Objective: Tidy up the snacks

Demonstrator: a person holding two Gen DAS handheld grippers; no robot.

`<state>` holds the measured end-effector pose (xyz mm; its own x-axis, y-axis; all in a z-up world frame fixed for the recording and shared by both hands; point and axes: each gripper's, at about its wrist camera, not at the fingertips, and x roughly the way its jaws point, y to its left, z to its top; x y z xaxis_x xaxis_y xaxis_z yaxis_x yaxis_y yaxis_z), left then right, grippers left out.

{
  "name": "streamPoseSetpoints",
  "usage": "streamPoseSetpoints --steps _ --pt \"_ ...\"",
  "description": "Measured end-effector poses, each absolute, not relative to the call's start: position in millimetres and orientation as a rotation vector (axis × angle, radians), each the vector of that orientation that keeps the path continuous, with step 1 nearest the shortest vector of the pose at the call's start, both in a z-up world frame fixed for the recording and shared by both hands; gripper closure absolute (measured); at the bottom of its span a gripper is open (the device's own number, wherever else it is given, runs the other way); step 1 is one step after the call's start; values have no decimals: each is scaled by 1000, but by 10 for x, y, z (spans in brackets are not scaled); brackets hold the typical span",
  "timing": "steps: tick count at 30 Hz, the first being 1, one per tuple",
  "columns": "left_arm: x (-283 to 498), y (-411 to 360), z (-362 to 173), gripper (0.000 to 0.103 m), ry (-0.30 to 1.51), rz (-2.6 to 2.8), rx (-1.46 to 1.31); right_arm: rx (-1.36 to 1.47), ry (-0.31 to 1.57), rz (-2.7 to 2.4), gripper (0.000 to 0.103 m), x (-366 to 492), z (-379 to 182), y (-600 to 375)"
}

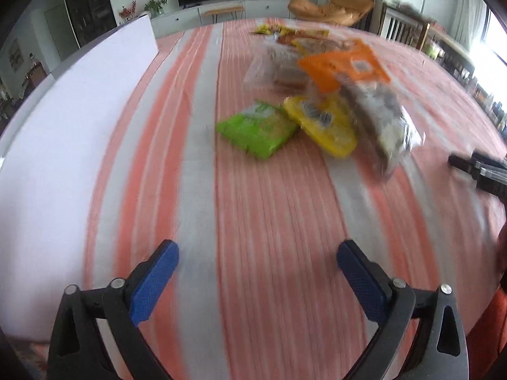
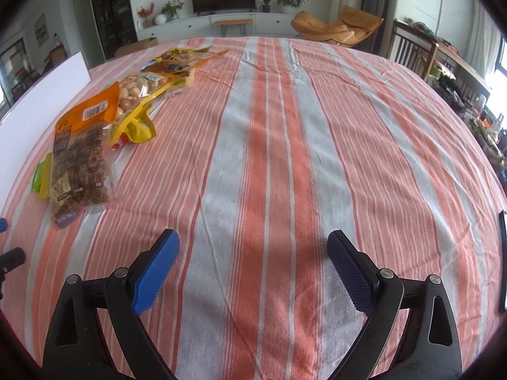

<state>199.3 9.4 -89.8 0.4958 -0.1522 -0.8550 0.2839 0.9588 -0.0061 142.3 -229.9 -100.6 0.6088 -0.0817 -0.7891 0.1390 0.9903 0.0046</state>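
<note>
On the left a white board point(image 1: 73, 120) stands along the edge of the counter point(image 1: 269, 221), which has a striped cloth w/ orange and grey bands. The left claw point(image 1: 257, 280) hangs over bare cloth, its two blue pads wide apart, nothing in it. Ahead of it lie the snacks: a green pack point(image 1: 255, 129) touching a yellow pack point(image 1: 323, 125), then a long clear bag w/ an orange top point(image 1: 358, 82) leaning over the yellow one, and more bags point(image 1: 285, 36) further back. This view is blurry, so labels can't be read. The right claw point(image 2: 252, 274) is also spread apart and empty, over bare cloth, well apart from the pile. Looks like the very start, no snack picked yet. Next move prob: left claw goes forward to the green pack, the nearest one, and closes on its edge
</note>
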Motion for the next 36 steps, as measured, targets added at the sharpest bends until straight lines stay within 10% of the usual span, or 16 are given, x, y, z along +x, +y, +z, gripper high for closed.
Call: streamPoseSetpoints --steps 36 --pt "3177 106 -932 0 941 -242 115 74 909 -139 6 1411 -993 -2305"
